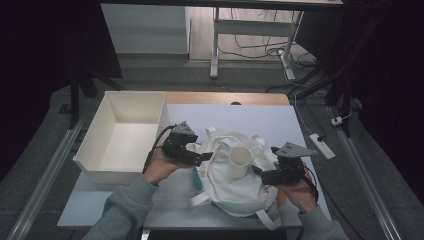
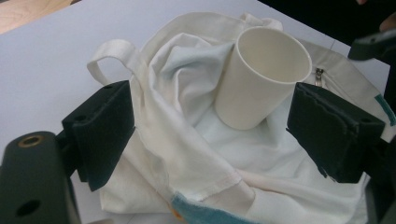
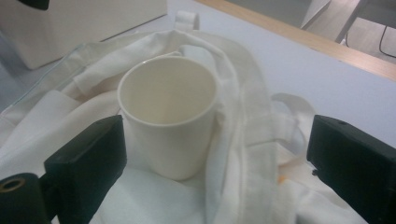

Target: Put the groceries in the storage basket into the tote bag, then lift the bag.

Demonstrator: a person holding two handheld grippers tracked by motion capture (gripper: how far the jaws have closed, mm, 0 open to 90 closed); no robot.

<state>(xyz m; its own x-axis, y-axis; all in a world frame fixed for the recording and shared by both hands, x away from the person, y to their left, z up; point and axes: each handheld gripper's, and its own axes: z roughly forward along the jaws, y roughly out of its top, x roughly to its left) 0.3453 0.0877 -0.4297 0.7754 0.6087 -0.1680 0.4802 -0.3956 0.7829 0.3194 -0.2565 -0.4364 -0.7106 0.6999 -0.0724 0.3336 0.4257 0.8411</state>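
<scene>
Surface: pale table [image 1: 260, 117], wooden strip along its far edge; dark floor with cables behind.
Cup: plain white paper cup [image 1: 240, 161], tapered, empty, mouth up, tilted slightly; it stands on the bag, between the two grippers.
Bag: crumpled white cloth bag [image 1: 240, 190] with loop handles, a zipper and teal trim.
Left gripper [image 1: 206, 156]: jaws wide apart, holding nothing, straddling bag cloth; cup just beyond them.
Right gripper [image 1: 258, 172]: jaws wide, holding nothing; cup just ahead, nearer one jaw.
Bin: white open bin [image 1: 95, 150], beside left hand [image 1: 161, 167].

Cup [image 1: 240, 161] standing on crumpled bag [image 1: 239, 187]; left gripper [image 1: 206, 157] and right gripper [image 1: 257, 171] flanking cup; bin [image 1: 125, 135] sitting beyond left gripper.
</scene>
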